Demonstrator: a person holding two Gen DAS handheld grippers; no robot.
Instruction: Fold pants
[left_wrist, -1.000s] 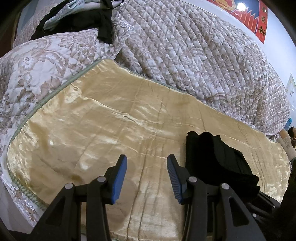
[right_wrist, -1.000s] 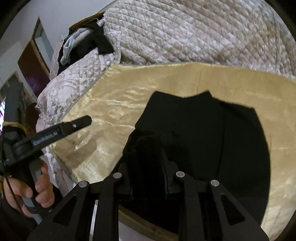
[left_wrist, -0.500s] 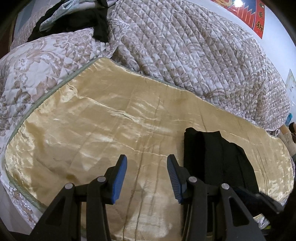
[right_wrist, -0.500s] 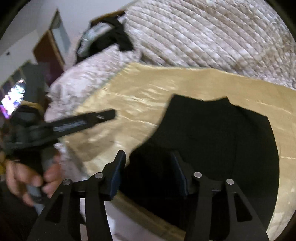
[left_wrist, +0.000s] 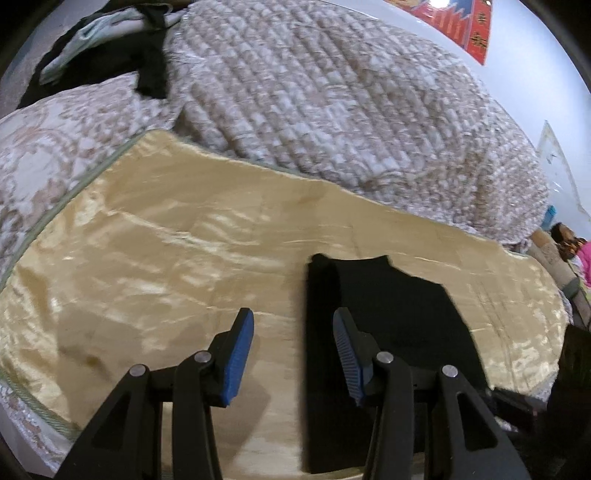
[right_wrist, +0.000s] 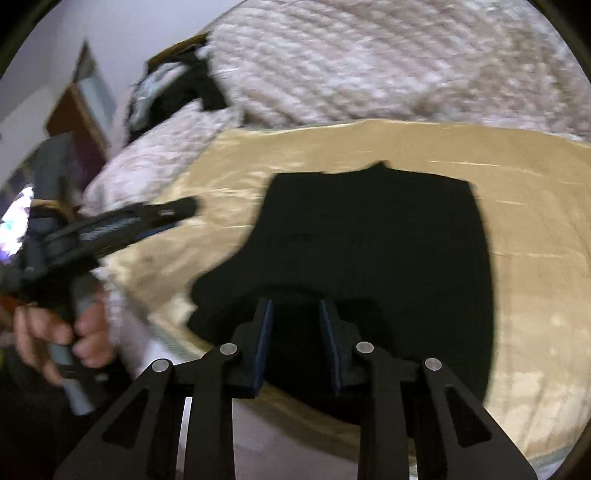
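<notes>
The black pants (right_wrist: 373, 243) lie folded flat on the gold satin sheet (right_wrist: 535, 206), near the bed's front edge. In the left wrist view the pants (left_wrist: 388, 321) lie to the right of my left gripper (left_wrist: 293, 332), which is open and empty above the sheet (left_wrist: 147, 258). My right gripper (right_wrist: 295, 314) is open and empty, just above the near edge of the pants. The left gripper also shows in the right wrist view (right_wrist: 122, 225), held by a hand at the left.
A quilted floral blanket (left_wrist: 332, 96) is piled behind the sheet. Dark and pale clothes (left_wrist: 110, 62) lie at the far left corner. A wooden door (right_wrist: 81, 122) stands at the left. The bed edge (right_wrist: 177, 347) runs under my right gripper.
My right gripper has opened and let go of the pants fold, which now lies flat. It has pulled back slightly. The left gripper has shifted a little toward the pants.
</notes>
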